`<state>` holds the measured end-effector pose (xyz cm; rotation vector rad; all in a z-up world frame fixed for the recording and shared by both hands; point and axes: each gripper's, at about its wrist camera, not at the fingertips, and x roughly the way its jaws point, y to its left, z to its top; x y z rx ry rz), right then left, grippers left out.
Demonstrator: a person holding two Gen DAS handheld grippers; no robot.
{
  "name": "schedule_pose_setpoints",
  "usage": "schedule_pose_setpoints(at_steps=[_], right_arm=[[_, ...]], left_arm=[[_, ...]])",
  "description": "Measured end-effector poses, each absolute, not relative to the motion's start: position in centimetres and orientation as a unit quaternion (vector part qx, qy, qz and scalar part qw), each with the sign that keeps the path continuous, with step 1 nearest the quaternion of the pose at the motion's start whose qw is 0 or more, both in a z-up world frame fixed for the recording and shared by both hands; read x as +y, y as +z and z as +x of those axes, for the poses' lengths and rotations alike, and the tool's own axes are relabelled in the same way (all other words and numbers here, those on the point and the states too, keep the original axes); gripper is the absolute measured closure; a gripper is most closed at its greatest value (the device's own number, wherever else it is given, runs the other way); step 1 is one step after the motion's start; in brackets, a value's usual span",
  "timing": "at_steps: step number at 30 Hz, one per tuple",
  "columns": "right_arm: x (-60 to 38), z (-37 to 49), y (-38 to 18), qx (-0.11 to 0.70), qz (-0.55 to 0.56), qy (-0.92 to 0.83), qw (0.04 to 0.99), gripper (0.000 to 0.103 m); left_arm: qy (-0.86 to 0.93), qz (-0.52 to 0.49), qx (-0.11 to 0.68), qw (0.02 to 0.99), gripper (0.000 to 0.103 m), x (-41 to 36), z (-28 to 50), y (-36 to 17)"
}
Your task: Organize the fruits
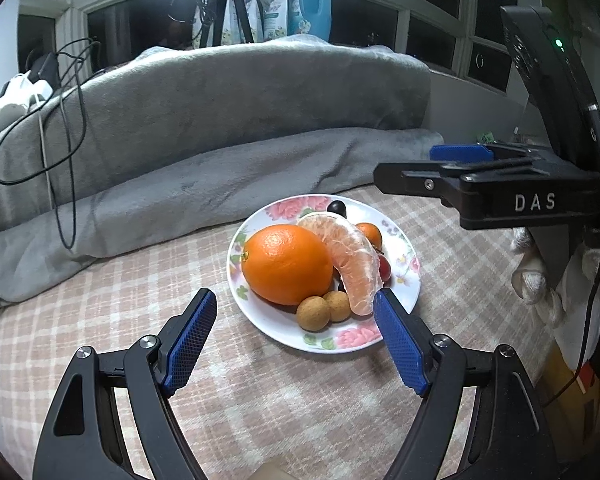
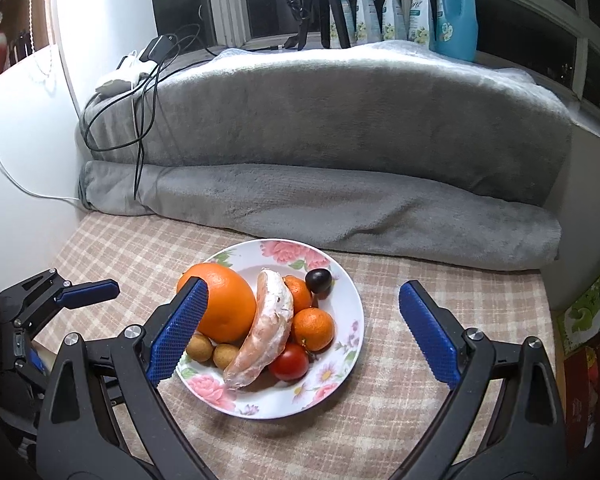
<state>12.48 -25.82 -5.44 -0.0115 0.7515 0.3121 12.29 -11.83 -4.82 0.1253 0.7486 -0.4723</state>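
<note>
Two hand-held grippers in view, both with blue-padded jaws spread wide and gripping nothing. Left hand-held gripper [image 1: 296, 340] hovers at the near rim of the floral white ceramic plate [image 1: 399, 246]; right hand-held gripper [image 2: 300, 332] hangs above the same plate. Plate sits on the beige checked cloth surface [image 2: 399, 420] and carries a large round orange [image 1: 286, 264], a peeled pomelo segment [image 1: 353, 258], two small brown longans [image 1: 323, 308], two small tangerines [image 2: 313, 328], a red cherry tomato [image 2: 288, 362] and a dark grape [image 2: 318, 280]. Grey fleece blanket [image 2: 339, 128] lies behind.
</note>
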Motion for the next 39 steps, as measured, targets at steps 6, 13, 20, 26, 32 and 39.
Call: schedule_pose_setpoints(at_steps=[6, 13, 20, 26, 32, 39], right_arm=[[-25.8, 11.0, -4.5, 0.346, -0.010, 0.143, 0.927, 0.005], [-26.8, 9.0, -3.3, 0.327, 0.010, 0.128, 0.936, 0.000], [-27.5, 7.0, -2.7, 0.314, 0.018, 0.093, 0.945, 0.000], [-27.8, 5.8, -2.8, 0.309, 0.024, 0.065, 0.949, 0.000], [-27.9, 5.0, -2.9, 0.307, 0.026, 0.055, 0.950, 0.000], [-27.9, 4.6, -2.8, 0.308, 0.023, 0.052, 0.950, 0.000]], left_arm=[[-0.217, 0.050, 0.350, 0.910, 0.022, -11.2, 11.4, -3.9], [-0.205, 0.050, 0.337, 0.917, 0.022, -10.7, 9.9, -3.2], [-0.185, 0.038, 0.323, 0.927, 0.022, -9.7, 8.4, -2.4], [-0.165, 0.029, 0.318, 0.933, 0.022, -9.0, 7.3, -2.0], [-0.149, 0.037, 0.312, 0.938, 0.018, -8.7, 6.6, -1.9], [-0.140, 0.036, 0.312, 0.939, 0.018, -8.4, 6.4, -1.8]])
